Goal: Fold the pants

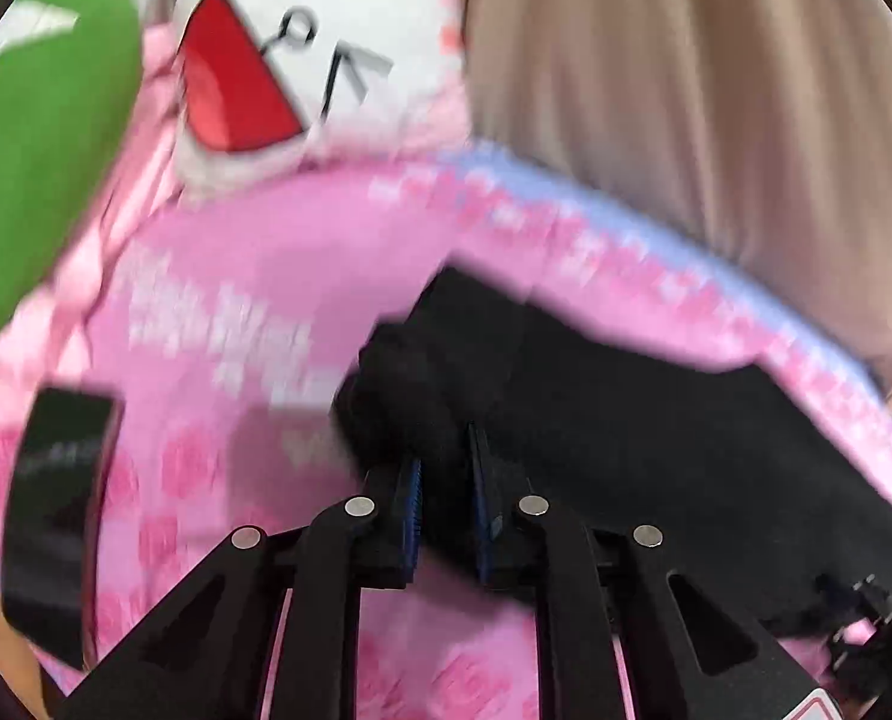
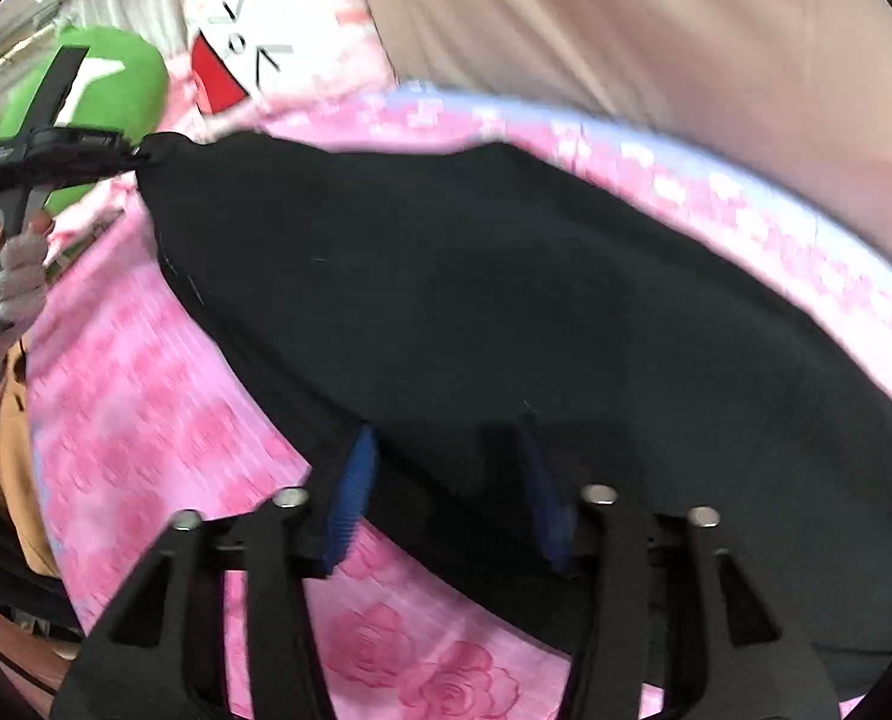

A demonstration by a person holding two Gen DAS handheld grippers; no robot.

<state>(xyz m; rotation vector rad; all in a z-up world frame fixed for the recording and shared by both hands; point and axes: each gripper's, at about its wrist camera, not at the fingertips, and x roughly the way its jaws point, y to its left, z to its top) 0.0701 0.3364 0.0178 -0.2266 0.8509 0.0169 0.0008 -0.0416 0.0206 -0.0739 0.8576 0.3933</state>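
Black pants (image 2: 505, 312) lie stretched across a pink rose-patterned bedsheet (image 2: 158, 408). My left gripper (image 1: 446, 480) is shut on a bunched end of the pants (image 1: 655, 420), its blue pads (image 1: 413, 489) close together with dark cloth between them. In the right wrist view the left gripper (image 2: 137, 153) pinches the far corner of the pants at upper left. My right gripper (image 2: 446, 462) has its blue pads (image 2: 356, 480) wider apart, with a fold of the pants between them at the near end.
A white pillow with a cartoon face (image 2: 242, 60) and a green cushion (image 2: 110, 84) lie at the head of the bed. A beige curtain (image 2: 625, 30) hangs behind the bed. A black object (image 1: 56, 510) lies on the sheet at left.
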